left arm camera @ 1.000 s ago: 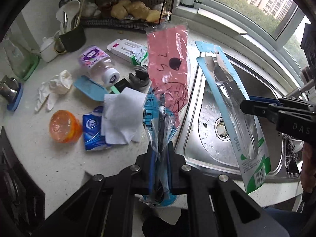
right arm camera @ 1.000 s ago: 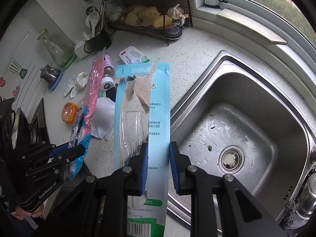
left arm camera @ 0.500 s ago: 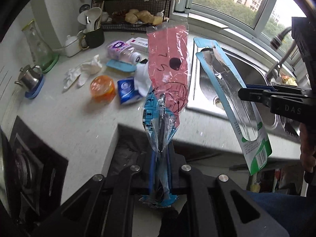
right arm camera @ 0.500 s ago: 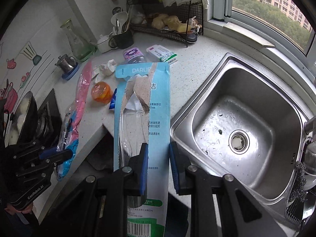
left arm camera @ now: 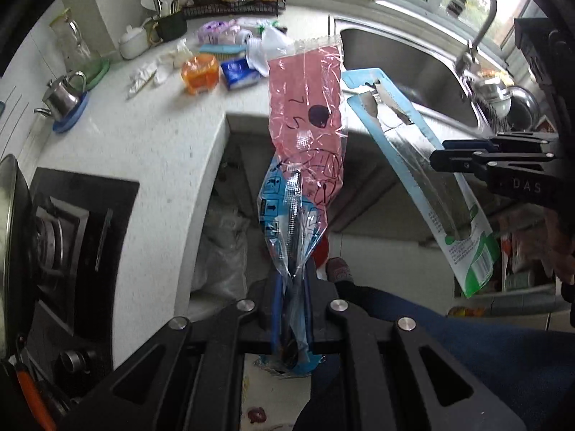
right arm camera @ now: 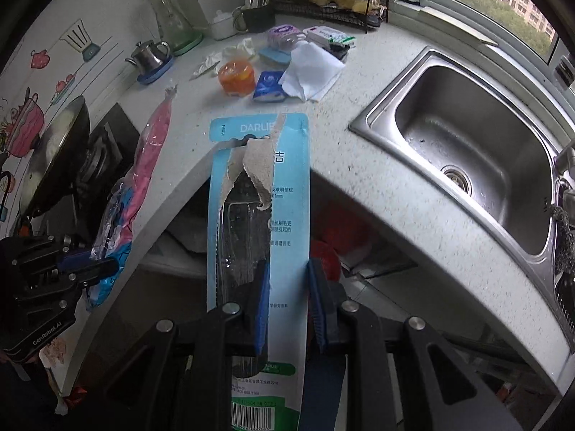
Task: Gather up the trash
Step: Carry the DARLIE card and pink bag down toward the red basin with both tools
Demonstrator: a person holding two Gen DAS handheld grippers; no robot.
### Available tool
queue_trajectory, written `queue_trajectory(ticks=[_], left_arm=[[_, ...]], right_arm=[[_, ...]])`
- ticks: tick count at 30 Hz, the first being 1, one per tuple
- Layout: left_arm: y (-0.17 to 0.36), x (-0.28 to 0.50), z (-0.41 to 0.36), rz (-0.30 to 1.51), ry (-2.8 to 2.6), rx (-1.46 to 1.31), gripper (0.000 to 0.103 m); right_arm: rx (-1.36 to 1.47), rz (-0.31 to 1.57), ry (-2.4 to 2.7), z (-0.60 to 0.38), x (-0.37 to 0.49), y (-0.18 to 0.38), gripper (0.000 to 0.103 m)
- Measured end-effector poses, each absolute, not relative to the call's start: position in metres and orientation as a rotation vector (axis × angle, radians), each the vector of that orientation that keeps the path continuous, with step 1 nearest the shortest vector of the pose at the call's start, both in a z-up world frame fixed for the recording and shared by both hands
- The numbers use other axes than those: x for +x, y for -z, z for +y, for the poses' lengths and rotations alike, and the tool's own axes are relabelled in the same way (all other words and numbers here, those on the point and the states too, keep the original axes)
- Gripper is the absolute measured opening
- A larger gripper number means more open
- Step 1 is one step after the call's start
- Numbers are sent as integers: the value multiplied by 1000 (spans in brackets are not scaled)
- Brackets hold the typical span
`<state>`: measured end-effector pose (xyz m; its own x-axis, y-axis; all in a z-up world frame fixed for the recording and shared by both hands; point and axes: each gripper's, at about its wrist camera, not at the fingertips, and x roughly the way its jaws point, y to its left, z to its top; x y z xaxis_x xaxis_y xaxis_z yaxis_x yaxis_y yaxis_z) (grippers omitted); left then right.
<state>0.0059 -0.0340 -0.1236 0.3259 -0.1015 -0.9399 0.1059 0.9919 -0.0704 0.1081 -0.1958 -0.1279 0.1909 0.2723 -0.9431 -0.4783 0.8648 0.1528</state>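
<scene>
Our left gripper point(left arm camera: 291, 309) clamps a crinkled pink-and-blue clear plastic wrapper point(left arm camera: 305, 136); our right gripper point(right arm camera: 289, 305) pinches a torn light-blue cardboard blister pack point(right arm camera: 258, 194). Both hang beyond the near edge of the white speckled countertop point(right arm camera: 359, 82), wrapper left, pack right.

The lower end of the torn blue toothbrush package point(right arm camera: 284, 237) runs off the bottom edge of the right wrist view, its barcode cut through. The foot of the pink and blue plastic wrapper point(left arm camera: 305, 151) is hidden between and behind the left gripper's point(left arm camera: 291, 309) fingers. Under the counter point(right arm camera: 377, 194), the red things and the pale bag are too blurred to identify.
</scene>
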Motion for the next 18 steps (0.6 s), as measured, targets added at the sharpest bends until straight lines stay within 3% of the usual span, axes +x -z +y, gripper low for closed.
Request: queue_trajectory(ticks=[8, 18], left_arm=[[177, -13, -31, 1371, 161, -47, 9], [277, 23, -63, 1513, 178, -20, 9]], right_arm=[[-245, 1387, -516, -190, 94, 177, 20], [-248, 1529, -532, -182, 117, 267, 20]])
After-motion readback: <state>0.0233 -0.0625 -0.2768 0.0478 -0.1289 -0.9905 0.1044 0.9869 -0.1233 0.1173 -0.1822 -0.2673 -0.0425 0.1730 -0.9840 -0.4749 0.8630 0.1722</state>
